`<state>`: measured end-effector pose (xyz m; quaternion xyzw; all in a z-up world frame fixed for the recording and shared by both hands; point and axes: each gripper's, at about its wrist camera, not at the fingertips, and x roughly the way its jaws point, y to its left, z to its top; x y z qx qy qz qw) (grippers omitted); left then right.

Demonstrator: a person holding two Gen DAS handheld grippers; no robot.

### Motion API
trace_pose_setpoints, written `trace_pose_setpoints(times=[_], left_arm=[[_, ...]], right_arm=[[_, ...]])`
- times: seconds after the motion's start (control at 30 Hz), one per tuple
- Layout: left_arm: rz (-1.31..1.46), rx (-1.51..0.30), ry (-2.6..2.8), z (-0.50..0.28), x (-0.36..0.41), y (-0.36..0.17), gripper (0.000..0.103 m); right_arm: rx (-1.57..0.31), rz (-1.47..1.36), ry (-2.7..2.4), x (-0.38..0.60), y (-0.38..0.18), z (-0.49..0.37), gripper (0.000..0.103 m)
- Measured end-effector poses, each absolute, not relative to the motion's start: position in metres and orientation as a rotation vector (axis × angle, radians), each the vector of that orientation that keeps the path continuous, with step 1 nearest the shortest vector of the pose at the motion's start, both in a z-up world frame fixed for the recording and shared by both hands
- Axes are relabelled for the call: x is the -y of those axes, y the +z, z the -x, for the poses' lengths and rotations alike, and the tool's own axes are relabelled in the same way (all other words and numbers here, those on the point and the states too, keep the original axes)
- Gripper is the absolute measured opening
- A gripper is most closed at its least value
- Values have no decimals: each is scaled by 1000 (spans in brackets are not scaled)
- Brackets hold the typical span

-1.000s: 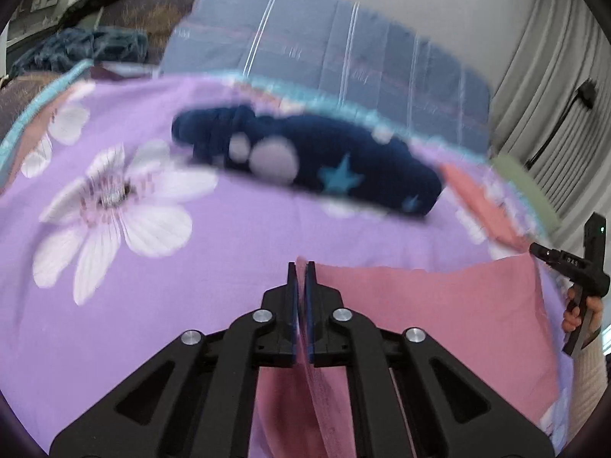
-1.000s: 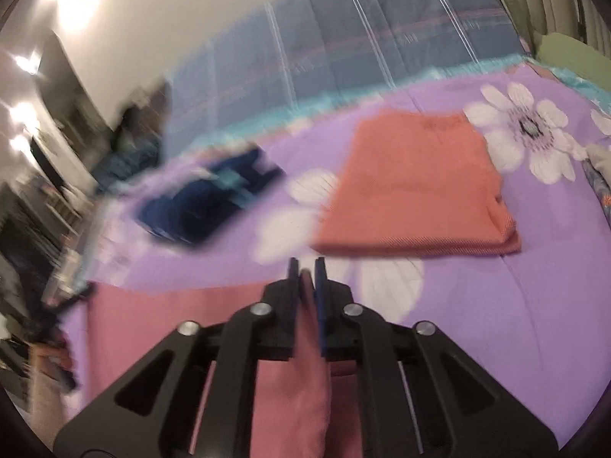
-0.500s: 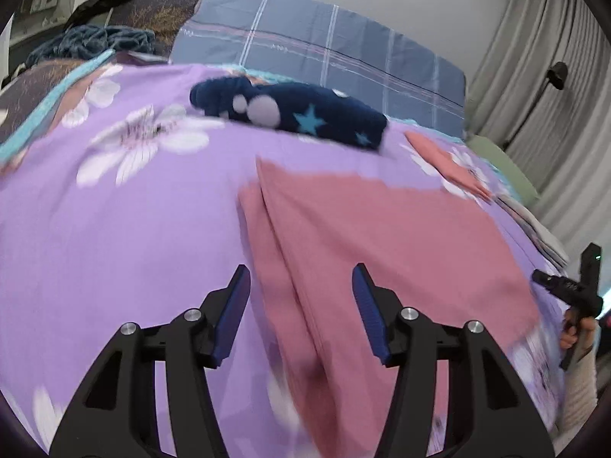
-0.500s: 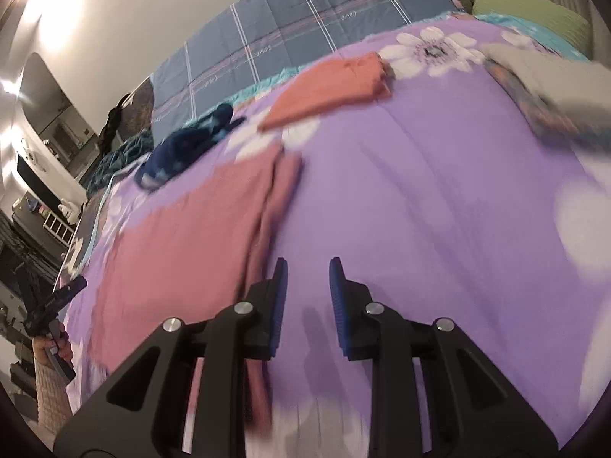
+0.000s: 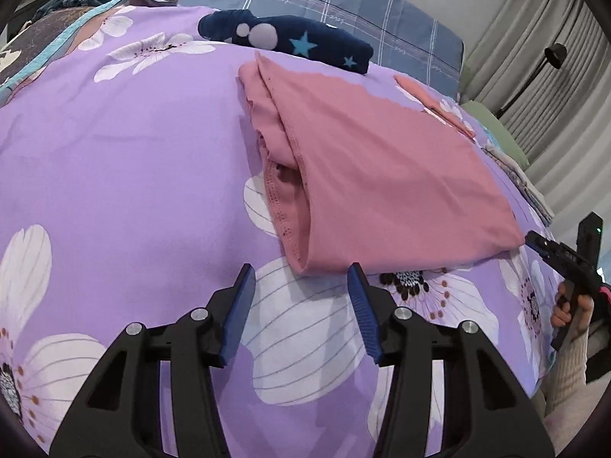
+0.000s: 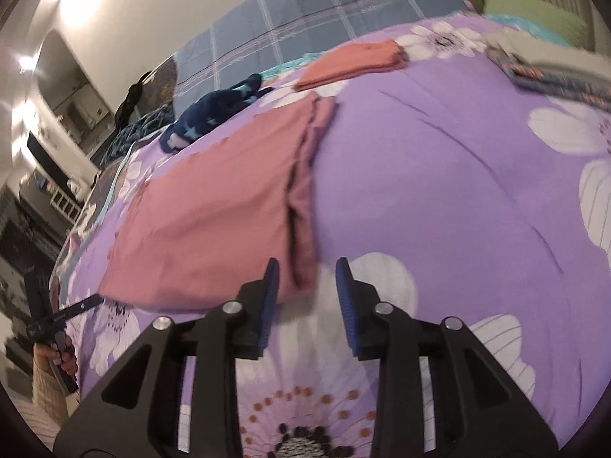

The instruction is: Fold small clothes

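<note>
A pink garment (image 5: 374,175) lies folded flat on the purple flowered bedspread (image 5: 122,175). Its hemmed edges face left in the left wrist view. My left gripper (image 5: 301,286) is open and empty just short of its near corner. In the right wrist view the same pink garment (image 6: 214,221) lies ahead and to the left. My right gripper (image 6: 307,280) is open and empty, its jaws at the garment's near right corner without holding it.
A navy star-patterned garment (image 5: 290,42) lies behind the pink one. A folded orange garment (image 6: 355,61) sits further back. A stack of folded clothes (image 6: 553,65) lies at the right. A blue plaid pillow (image 5: 343,11) is at the bed's head.
Both grippers were shut on the pink garment one second ago. They opened, let it down flat on the bed, and drew back toward me.
</note>
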<state>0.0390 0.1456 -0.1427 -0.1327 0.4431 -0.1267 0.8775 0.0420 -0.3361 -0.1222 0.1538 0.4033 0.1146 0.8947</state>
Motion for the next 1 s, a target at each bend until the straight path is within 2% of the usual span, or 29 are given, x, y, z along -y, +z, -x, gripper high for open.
trace_pose_setpoints(times=[0.03,0.07,0.13,0.2,0.33,0.4,0.6,0.7,0.77,1.0], left_arm=[[266,-916,-252,-38,-145,-142,36],[241,-918,-223,-39,-146,-141,29],[228,-924,-136,-40,-151,-136,26],[182,-898,-80,-41,-149,-124,26],[39,-791,-230,-43,-91,-79,27],[9,-785,-330,-47,-55,-71,31],[-88,-853,-628,-59,82,-91,37],[-171,-855,-740,-56,144,-100,44],[-217,-855,-786,-54,172,-105,48],[-381,-832,-741,-55,223,-127,48]], right_arm=[[-838,-309,233,333,-122,-39,33],[-839,-306,226,333,-122,-37,33],[-842,-310,205,338,-123,-32,33],[-836,-310,176,347,-119,-30,33],[-829,-311,102,365,-113,-35,32],[-832,-317,93,370,-113,-41,21],[-829,-316,142,374,-120,-41,20],[-817,-343,136,391,-118,-44,20],[-810,-351,133,399,-115,-49,20],[-848,-367,246,402,-109,-117,20]])
